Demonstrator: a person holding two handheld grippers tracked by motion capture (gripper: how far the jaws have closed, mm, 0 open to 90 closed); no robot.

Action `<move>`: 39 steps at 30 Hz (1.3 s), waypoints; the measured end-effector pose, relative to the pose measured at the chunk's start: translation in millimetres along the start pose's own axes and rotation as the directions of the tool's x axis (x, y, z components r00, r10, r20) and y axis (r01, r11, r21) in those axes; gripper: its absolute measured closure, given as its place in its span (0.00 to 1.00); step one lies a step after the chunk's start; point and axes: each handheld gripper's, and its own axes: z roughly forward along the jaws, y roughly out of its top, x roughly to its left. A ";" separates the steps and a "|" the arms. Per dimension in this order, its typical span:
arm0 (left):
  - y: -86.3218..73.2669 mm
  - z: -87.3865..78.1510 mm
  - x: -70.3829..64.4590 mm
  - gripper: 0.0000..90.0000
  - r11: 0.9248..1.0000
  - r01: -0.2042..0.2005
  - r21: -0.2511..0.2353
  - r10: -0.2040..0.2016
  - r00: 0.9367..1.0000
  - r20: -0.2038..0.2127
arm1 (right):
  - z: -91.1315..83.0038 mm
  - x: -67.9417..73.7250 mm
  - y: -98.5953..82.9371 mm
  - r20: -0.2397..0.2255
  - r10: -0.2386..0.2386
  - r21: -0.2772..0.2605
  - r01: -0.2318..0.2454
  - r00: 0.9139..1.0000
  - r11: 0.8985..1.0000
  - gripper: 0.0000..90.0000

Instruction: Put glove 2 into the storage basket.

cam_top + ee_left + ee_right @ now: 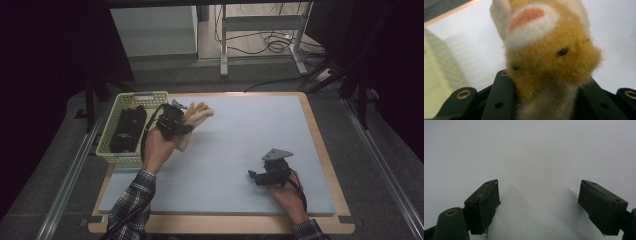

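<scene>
I've got the plush toy [198,113] clamped in my left gripper [186,114], lifted at upper left beside the basket [116,108]. Pickup done; placing remains. Right gripper [251,174] idles wide open, lower right.

Left hand-held gripper [181,111] gripping plush toy [199,113] beside green basket [114,131].

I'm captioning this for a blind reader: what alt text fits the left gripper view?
Close-up of a plush toy, orange-yellow and white with a pink-lined ear, clamped between the left tongs. Behind it lie the pale mat and, at the left, a blurred yellow-green basket.
</scene>
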 end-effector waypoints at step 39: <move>-50.3 47.8 137.6 0.72 0.928 0.332 0.169 -0.282 0.923 -0.263 | 0.1 0.5 -0.2 0.002 -0.002 -0.005 0.002 1.000 1.000 0.19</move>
